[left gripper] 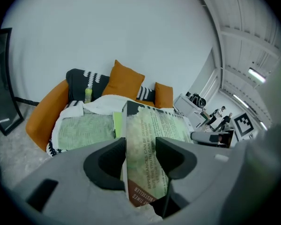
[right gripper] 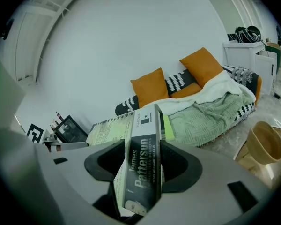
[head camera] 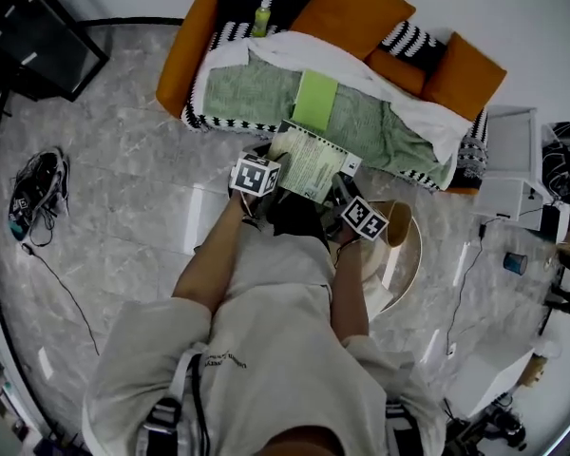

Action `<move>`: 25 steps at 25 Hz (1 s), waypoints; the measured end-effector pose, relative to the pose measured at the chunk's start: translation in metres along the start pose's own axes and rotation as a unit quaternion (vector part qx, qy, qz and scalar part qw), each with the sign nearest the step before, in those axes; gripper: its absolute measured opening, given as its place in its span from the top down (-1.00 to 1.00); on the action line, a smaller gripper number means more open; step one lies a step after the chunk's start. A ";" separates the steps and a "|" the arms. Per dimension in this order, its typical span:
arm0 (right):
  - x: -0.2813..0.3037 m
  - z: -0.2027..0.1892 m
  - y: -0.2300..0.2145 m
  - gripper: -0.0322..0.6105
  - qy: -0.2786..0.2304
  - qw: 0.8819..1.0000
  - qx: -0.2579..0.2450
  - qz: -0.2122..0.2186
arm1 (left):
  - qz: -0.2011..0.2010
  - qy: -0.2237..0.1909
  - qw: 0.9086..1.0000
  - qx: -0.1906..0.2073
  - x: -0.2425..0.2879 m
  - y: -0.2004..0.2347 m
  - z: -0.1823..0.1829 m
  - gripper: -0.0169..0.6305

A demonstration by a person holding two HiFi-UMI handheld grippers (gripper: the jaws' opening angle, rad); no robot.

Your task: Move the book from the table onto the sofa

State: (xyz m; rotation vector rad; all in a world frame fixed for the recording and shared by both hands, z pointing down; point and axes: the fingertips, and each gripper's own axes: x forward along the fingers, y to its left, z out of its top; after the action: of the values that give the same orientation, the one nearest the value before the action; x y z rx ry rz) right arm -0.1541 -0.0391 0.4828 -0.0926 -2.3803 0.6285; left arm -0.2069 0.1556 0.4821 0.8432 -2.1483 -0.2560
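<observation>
The book [head camera: 309,164] hangs above the floor [head camera: 123,198], just on the near side of the sofa [head camera: 182,55]. The left gripper [left gripper: 140,153] has its jaws clamped on the book's left edge. The right gripper [right gripper: 143,161] has its jaws clamped on the spine, at the right.

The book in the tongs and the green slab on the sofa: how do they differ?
The book is covered in print; the green slab is plain. The book hangs clamped between the left tongs and right tongs; the green slab lies on the blanket. Both are flat rectangles.

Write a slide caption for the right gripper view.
Right gripper grips the book at its spine, sofa ahead.
</observation>
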 end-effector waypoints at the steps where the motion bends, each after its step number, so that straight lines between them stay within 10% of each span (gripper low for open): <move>1: 0.005 0.003 0.005 0.19 0.001 1.000 0.000 0.004 | 0.004 -0.005 1.000 -0.001 -0.002 0.004 0.005 0.29; 25: 0.111 0.079 -0.009 0.19 0.031 0.999 -0.005 0.014 | 0.040 0.001 0.999 -0.037 0.071 0.057 0.083 0.30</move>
State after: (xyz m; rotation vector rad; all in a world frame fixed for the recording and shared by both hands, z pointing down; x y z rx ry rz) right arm -0.2884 -0.0543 0.5000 -0.1479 -2.3251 0.6187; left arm -0.3290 0.1451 0.4952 0.7132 -2.1509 -0.2925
